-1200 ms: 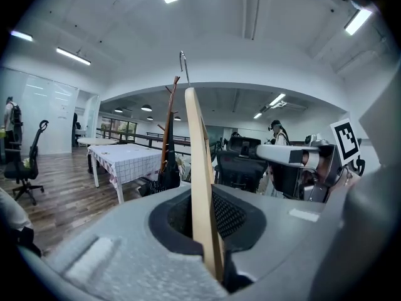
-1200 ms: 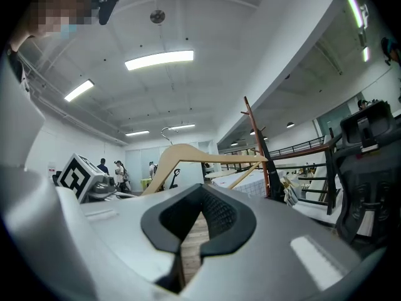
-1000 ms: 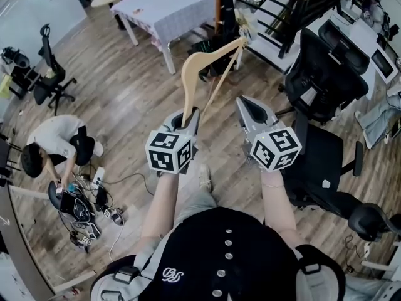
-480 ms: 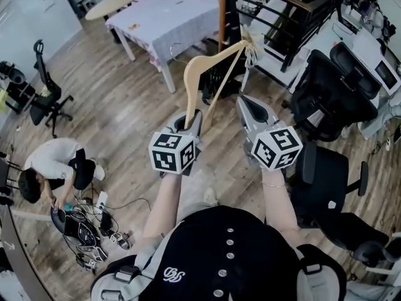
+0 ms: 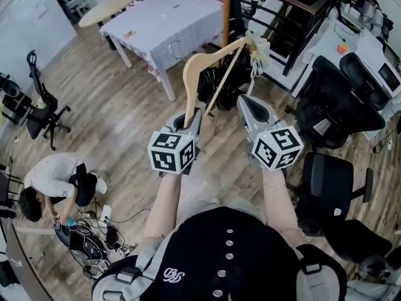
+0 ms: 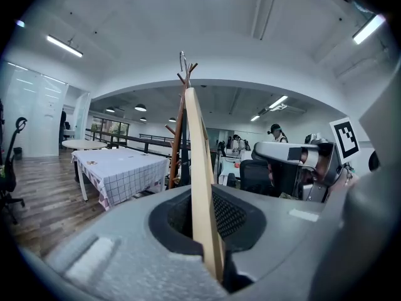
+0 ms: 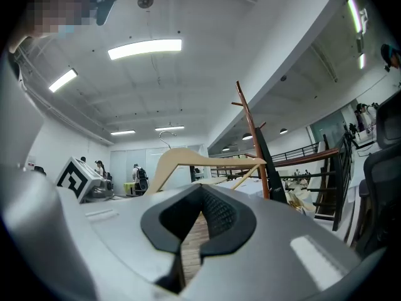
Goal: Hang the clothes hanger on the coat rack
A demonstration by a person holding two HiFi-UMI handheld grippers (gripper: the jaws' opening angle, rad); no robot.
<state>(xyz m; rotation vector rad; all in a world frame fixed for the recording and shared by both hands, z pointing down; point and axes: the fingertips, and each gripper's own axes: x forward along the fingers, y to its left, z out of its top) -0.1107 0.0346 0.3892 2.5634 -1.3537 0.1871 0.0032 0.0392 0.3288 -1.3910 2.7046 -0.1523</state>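
- A person point(image 5: 53, 174) crouches on the wood floor at the far left among cables, well apart from the grippers. I judge little risk there.
- A table point(image 5: 147, 27) with a checked cloth stands left of the coat rack. A wide sweep of the hanger's free arm could clip its corner.
- The left gripper point(image 5: 187, 119) is clenched on the tip of one arm of the wooden hanger point(image 5: 194, 68). The hanger rises from the jaws and leans towards the rack.
  - The hold is on the very end, so the hanger's long body acts as a lever. A knock or a quick turn could swivel it in the pads or pull it free.
- The hanger's metal hook point(image 6: 182, 60) sits at the far top, lined up with the rack's upper pegs in the left gripper view. How close it is I cannot tell. The hook may face the wrong way and slide off a peg.
- The coat rack point(image 5: 226, 14) is a slim brown pole with upturned pegs. A hard push from the hanger might rock it.
- The right gripper point(image 5: 250, 108) is just right of the hanger. Its jaws are nearly together, with only floor showing through the slit, and they hold nothing. It gives no support if the hanger slips.
- Black office chairs point(image 5: 338, 102) crowd the right side and could catch a step.
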